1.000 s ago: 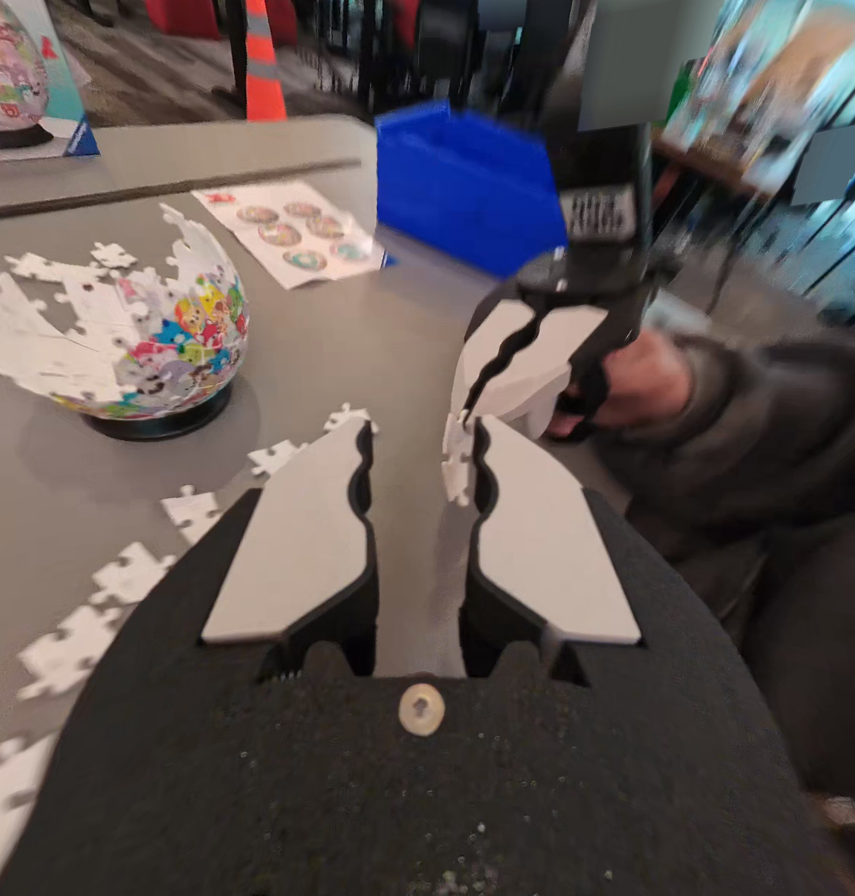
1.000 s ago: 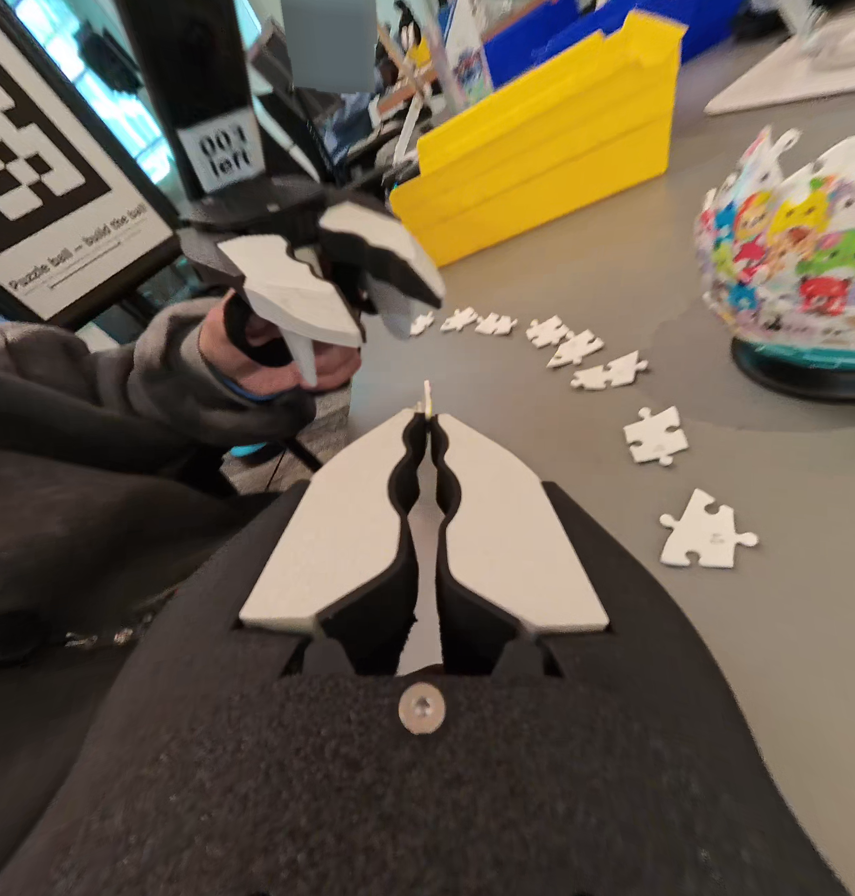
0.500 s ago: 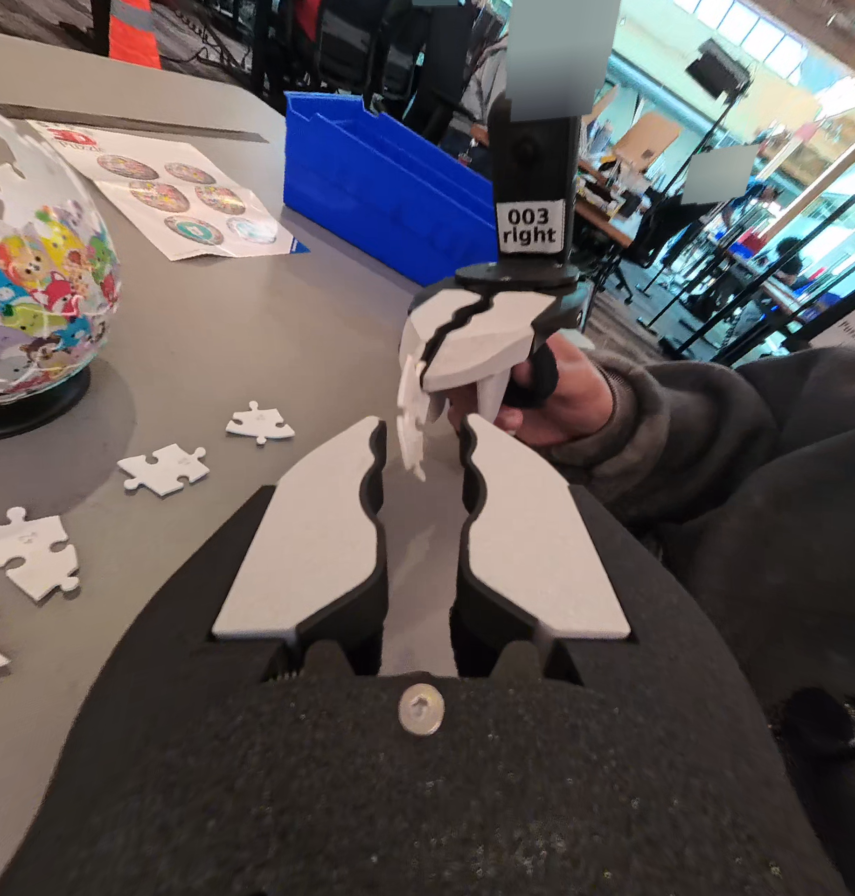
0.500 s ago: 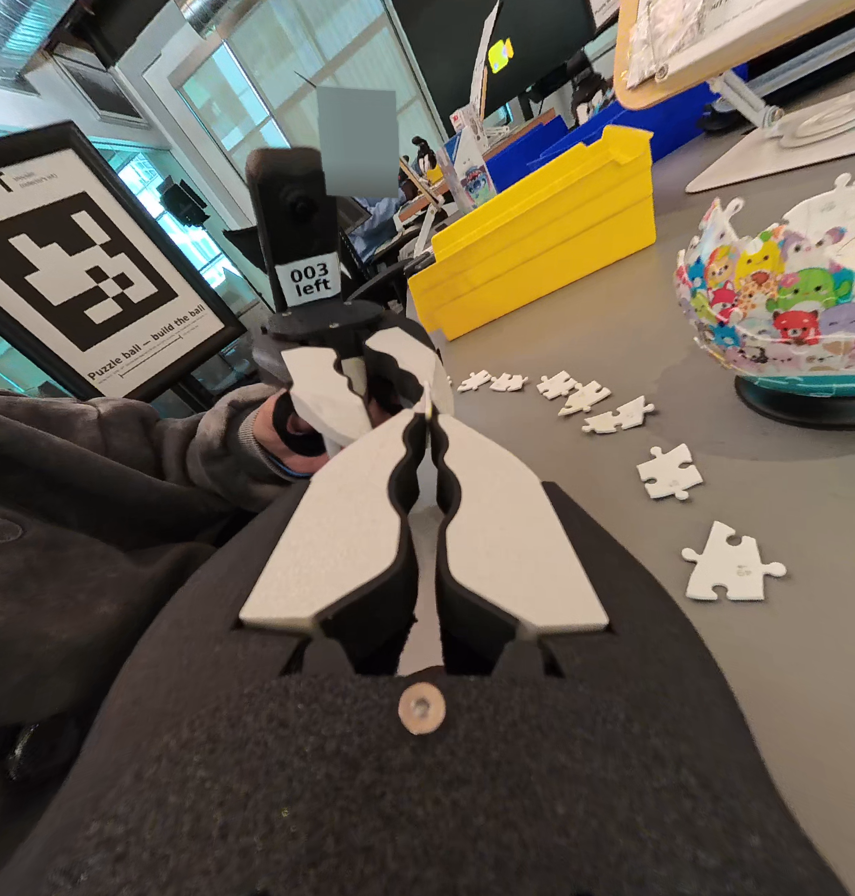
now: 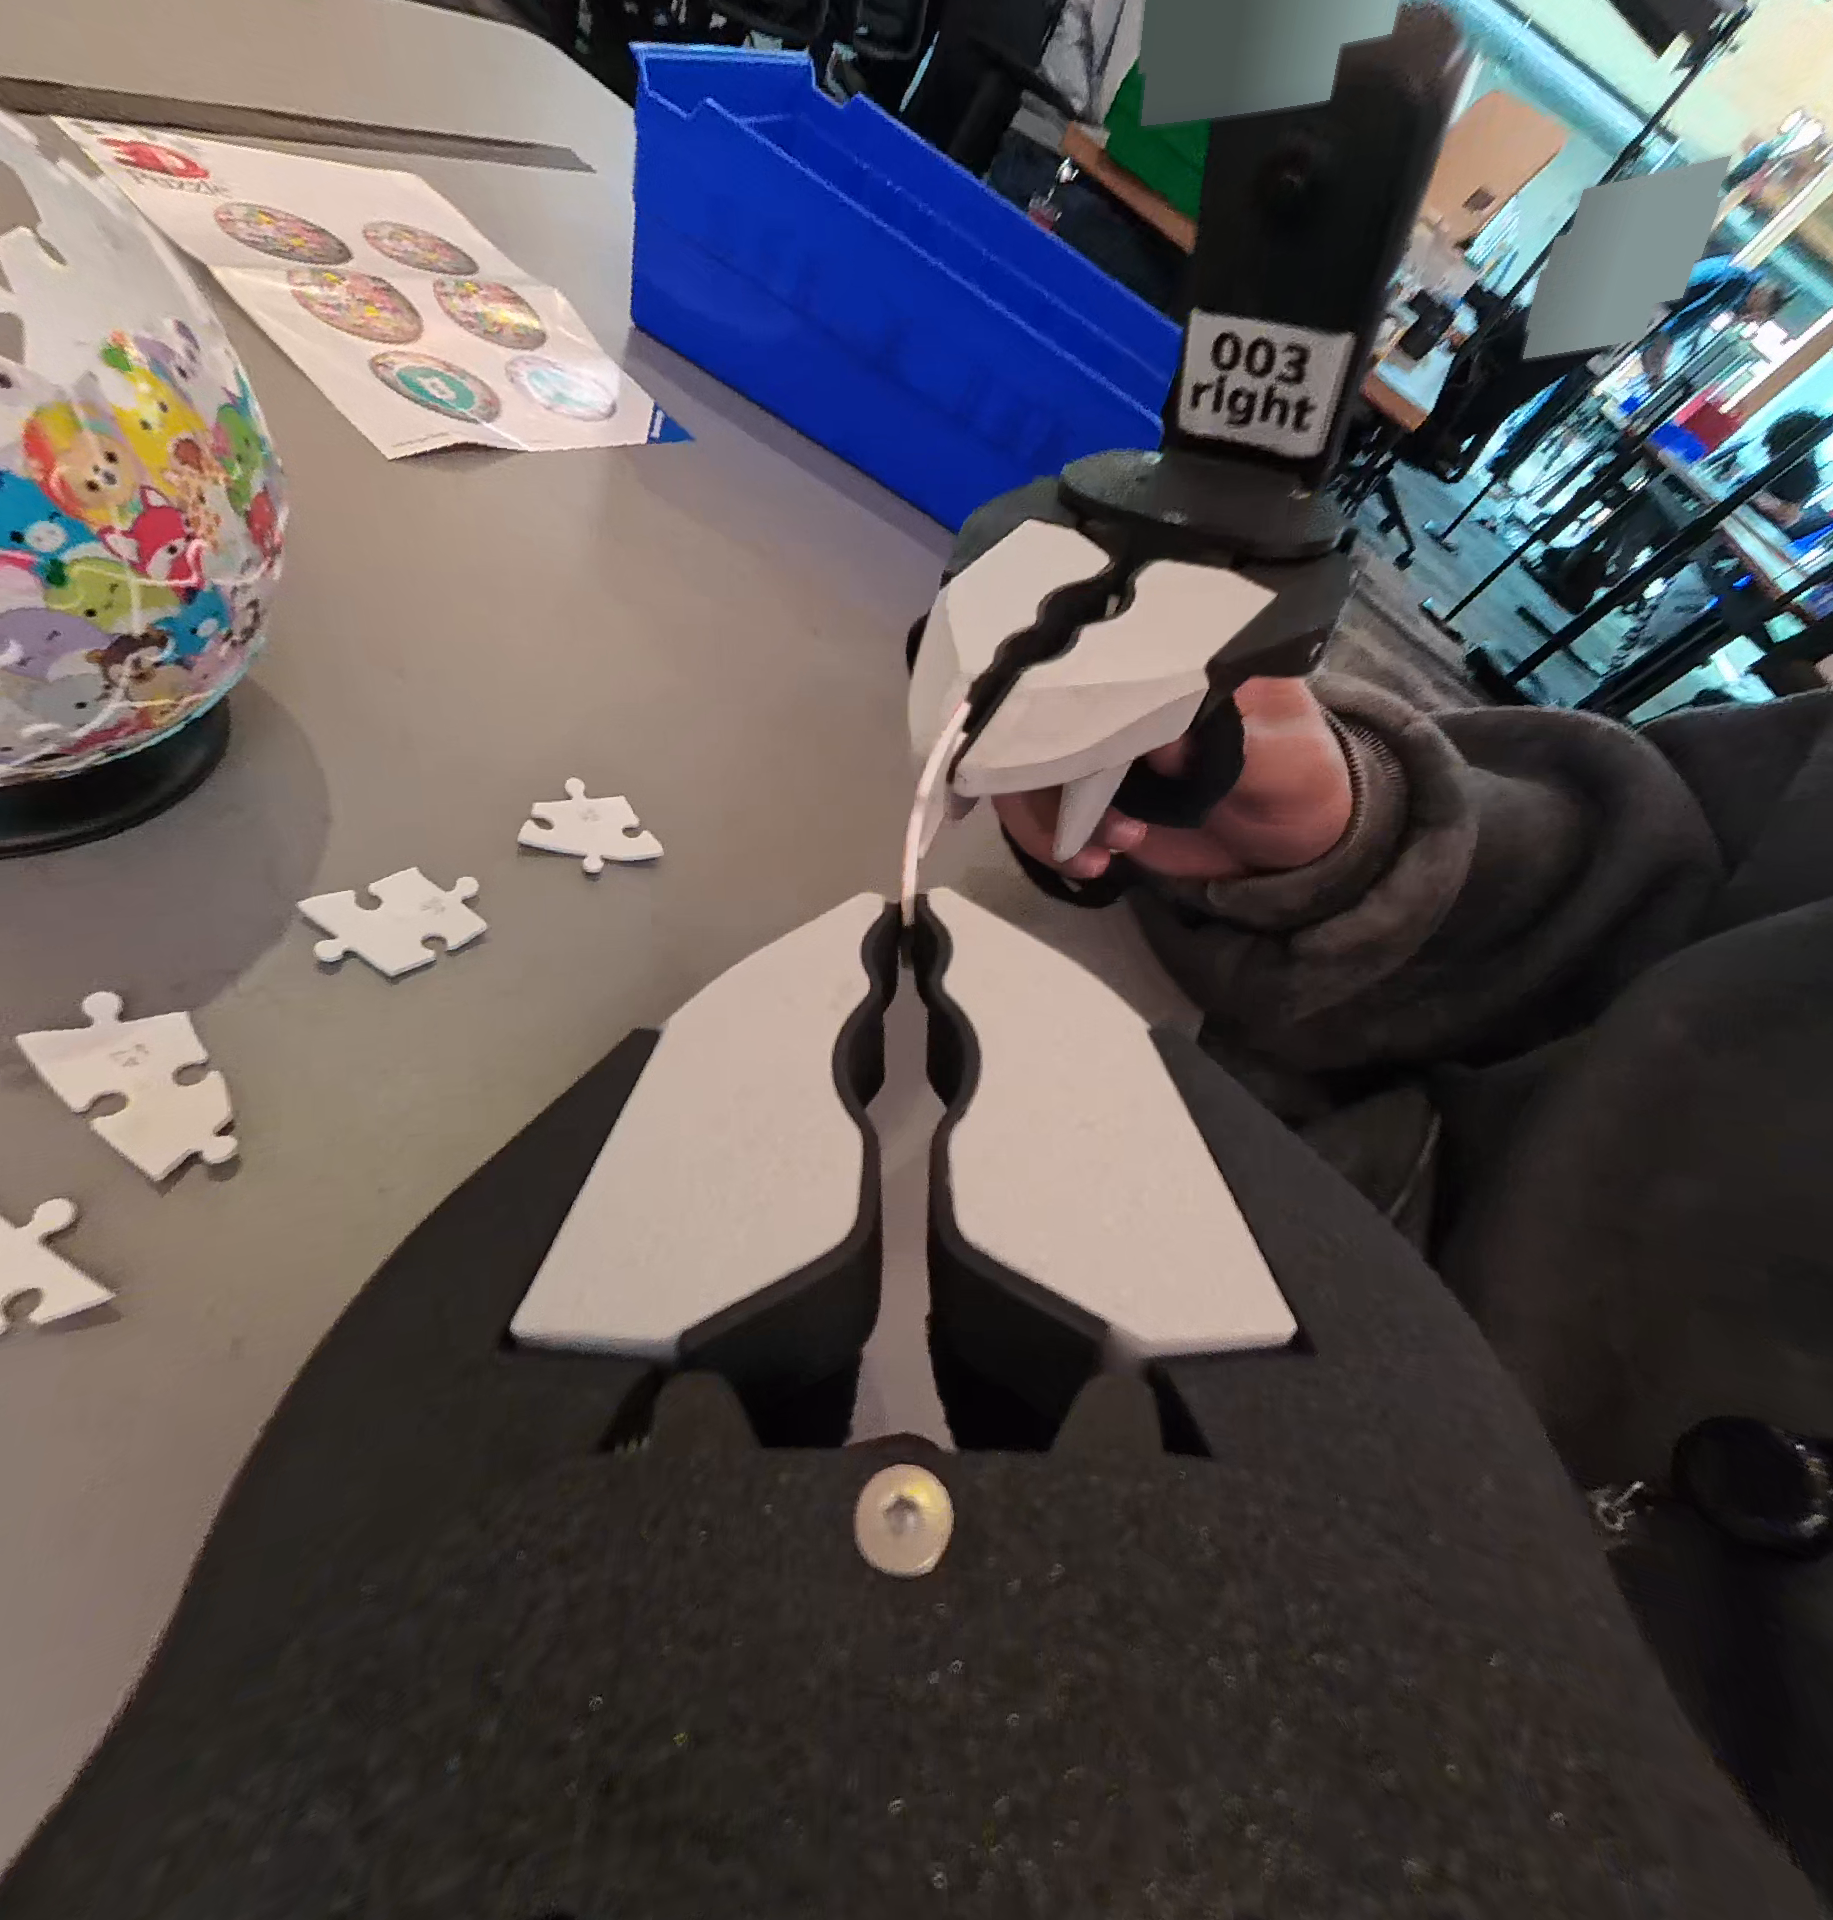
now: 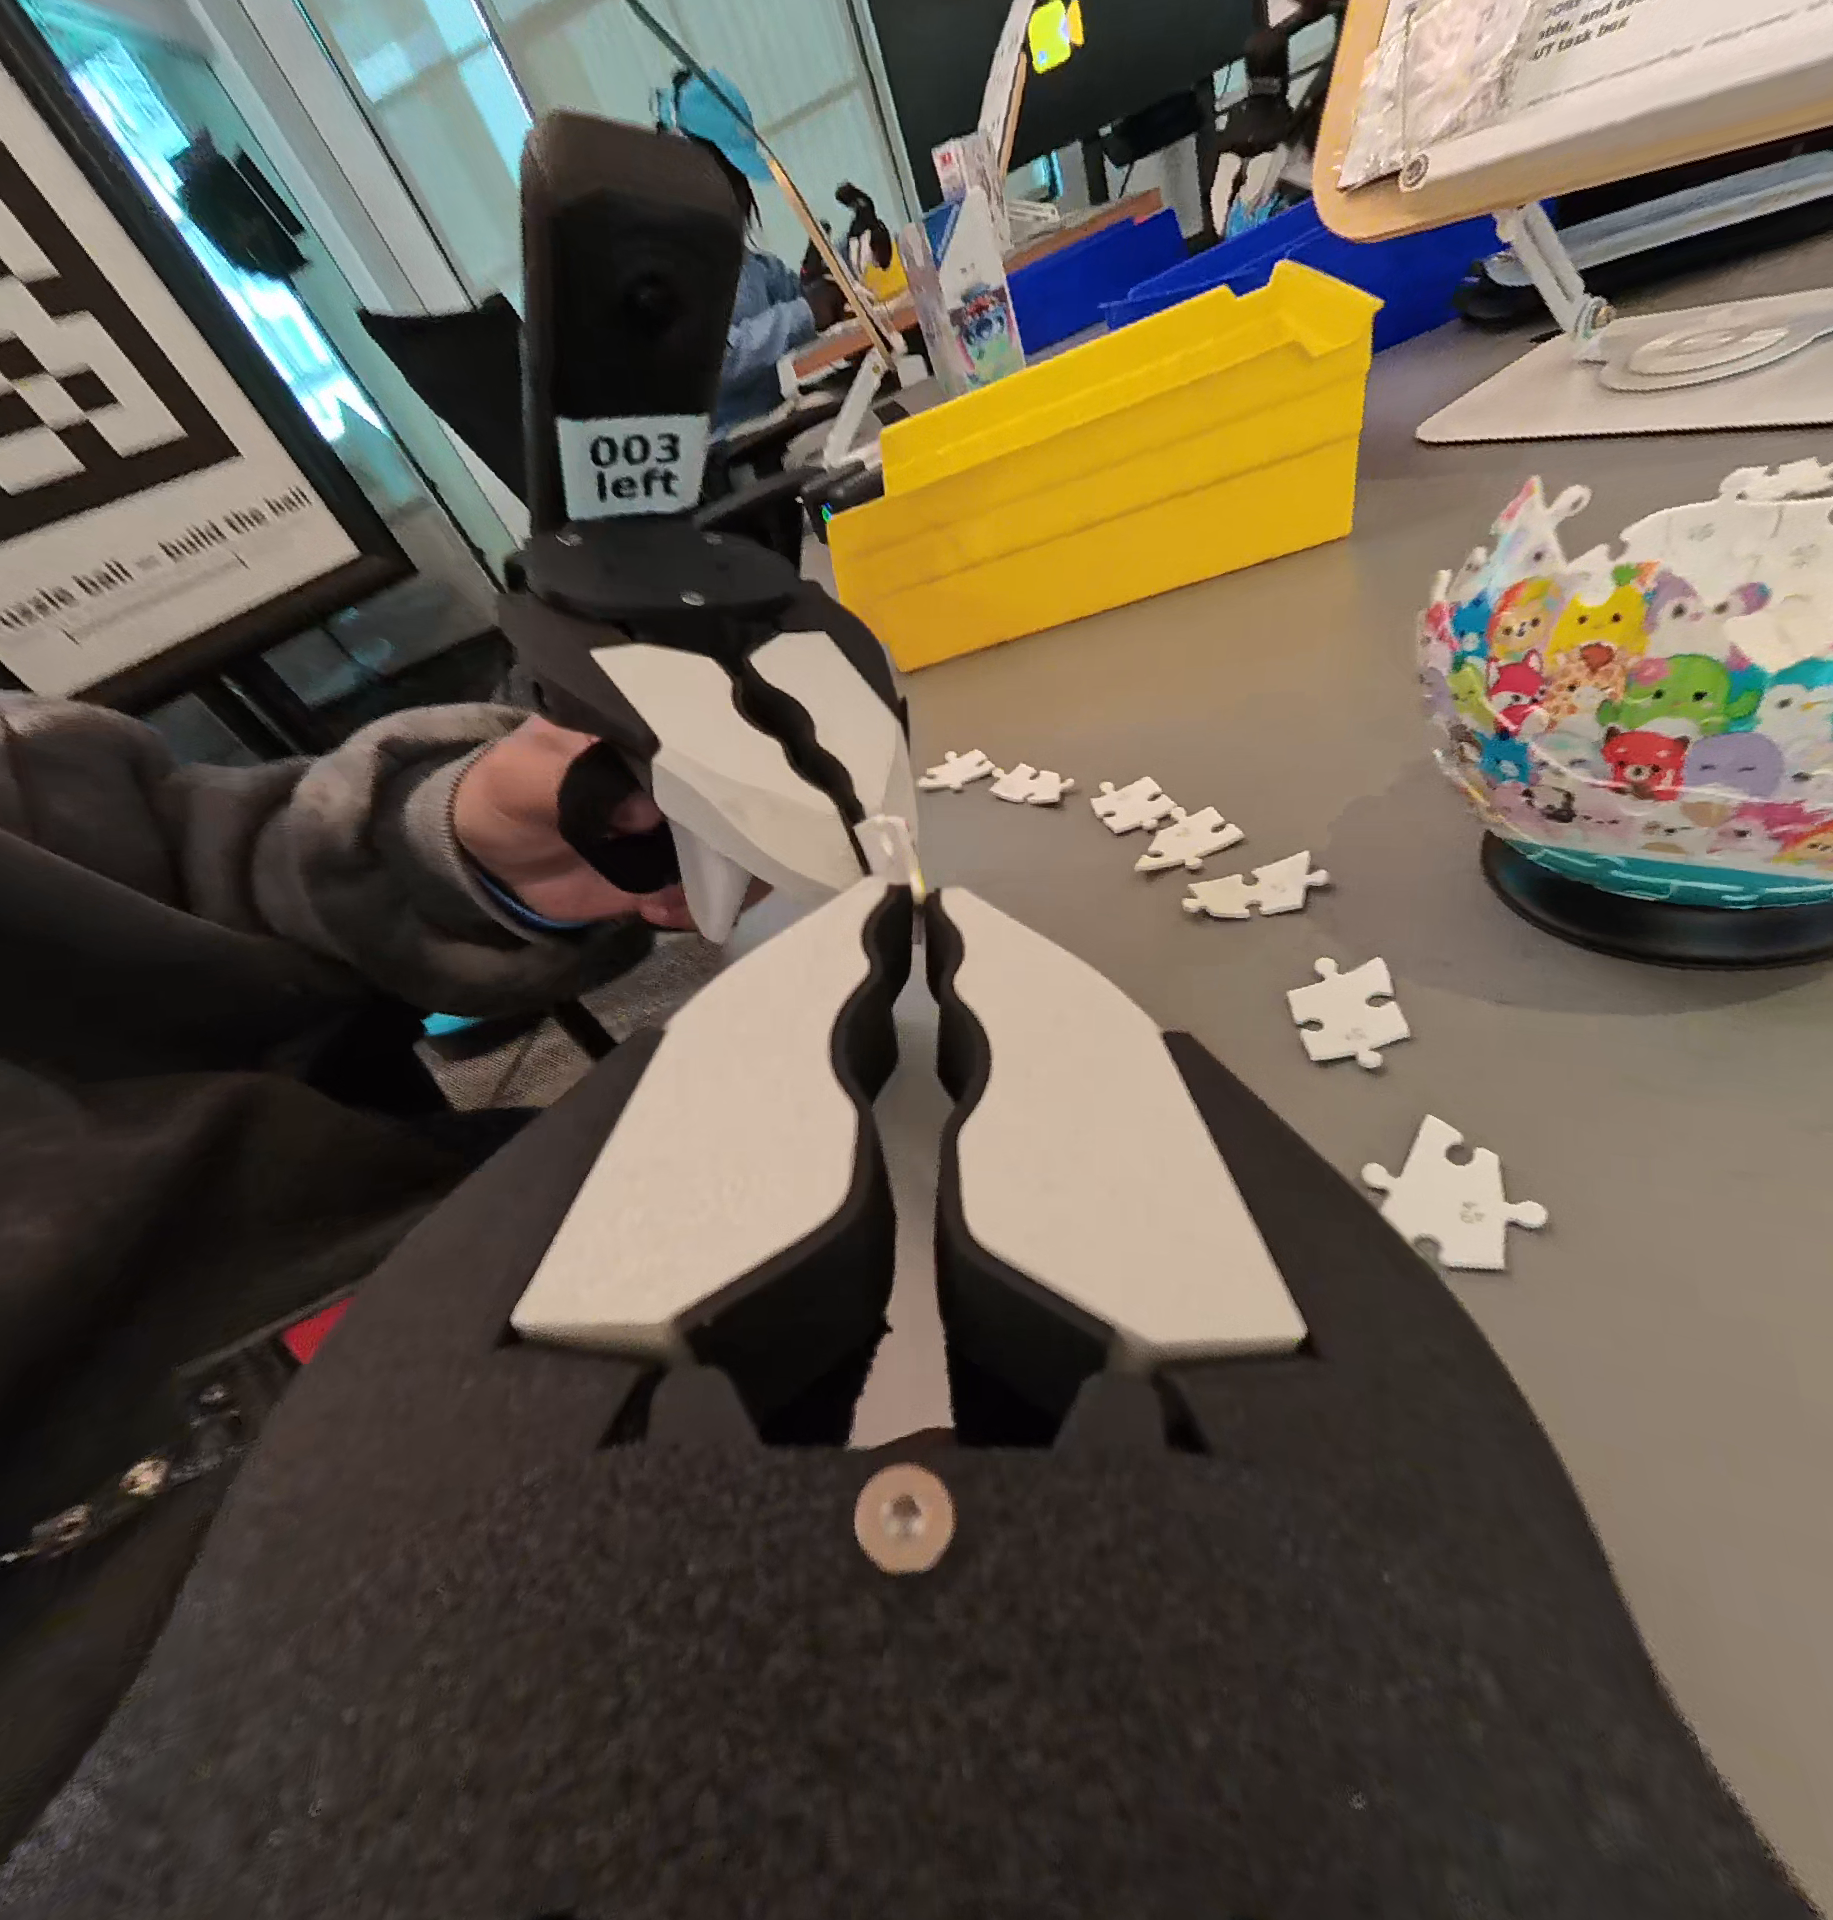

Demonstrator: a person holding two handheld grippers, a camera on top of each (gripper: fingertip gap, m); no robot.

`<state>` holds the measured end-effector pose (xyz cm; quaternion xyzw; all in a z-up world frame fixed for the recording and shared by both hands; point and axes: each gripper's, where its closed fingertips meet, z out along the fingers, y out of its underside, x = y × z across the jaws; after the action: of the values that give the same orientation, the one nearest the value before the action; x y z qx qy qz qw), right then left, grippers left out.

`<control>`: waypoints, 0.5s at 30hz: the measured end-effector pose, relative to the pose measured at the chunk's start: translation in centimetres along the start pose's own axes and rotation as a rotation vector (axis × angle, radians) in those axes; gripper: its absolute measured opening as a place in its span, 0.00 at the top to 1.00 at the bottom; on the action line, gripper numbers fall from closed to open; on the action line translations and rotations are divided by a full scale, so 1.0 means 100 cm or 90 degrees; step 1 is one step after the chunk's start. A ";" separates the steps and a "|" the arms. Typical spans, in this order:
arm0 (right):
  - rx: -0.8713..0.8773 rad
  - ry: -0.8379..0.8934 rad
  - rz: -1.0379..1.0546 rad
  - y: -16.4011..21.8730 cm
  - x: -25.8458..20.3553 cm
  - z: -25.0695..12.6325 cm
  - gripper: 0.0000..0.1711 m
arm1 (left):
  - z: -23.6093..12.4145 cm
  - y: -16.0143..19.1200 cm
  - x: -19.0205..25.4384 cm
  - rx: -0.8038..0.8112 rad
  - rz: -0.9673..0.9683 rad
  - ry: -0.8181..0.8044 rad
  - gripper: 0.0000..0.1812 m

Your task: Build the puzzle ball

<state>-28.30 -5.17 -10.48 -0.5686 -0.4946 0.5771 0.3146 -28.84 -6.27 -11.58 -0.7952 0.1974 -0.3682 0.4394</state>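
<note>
Grey table point(image 5: 600, 623), carrying the half-built puzzle ball point(image 6: 1660, 769) on its dark stand, well apart from both tools. Loose white pieces point(image 6: 1348, 1008) strewn between ball and table edge. Above the edge, a handover in mid-air — one piece point(image 5: 927, 821) held edge-on, left tool point(image 5: 904, 920) pinched onto its lower end, right tool point(image 5: 959, 743) clamped on its upper end. Looks like a regrip before fitting. Next, probably: one tool to let go while the other keeps firm hold — then a carry across to the ball's open rim.
</note>
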 end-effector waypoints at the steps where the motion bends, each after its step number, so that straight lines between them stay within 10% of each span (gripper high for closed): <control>1: -0.006 0.007 -0.012 0.001 0.001 0.000 0.99 | 0.000 0.001 -0.001 -0.004 0.006 -0.007 0.99; 15: 0.012 -0.015 -0.002 -0.002 0.000 -0.002 0.97 | -0.006 -0.008 0.003 0.035 -0.065 0.047 0.99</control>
<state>-28.19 -5.10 -10.23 -0.5579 -0.4936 0.5879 0.3153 -29.11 -6.40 -10.61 -0.7776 0.1628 -0.4245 0.4342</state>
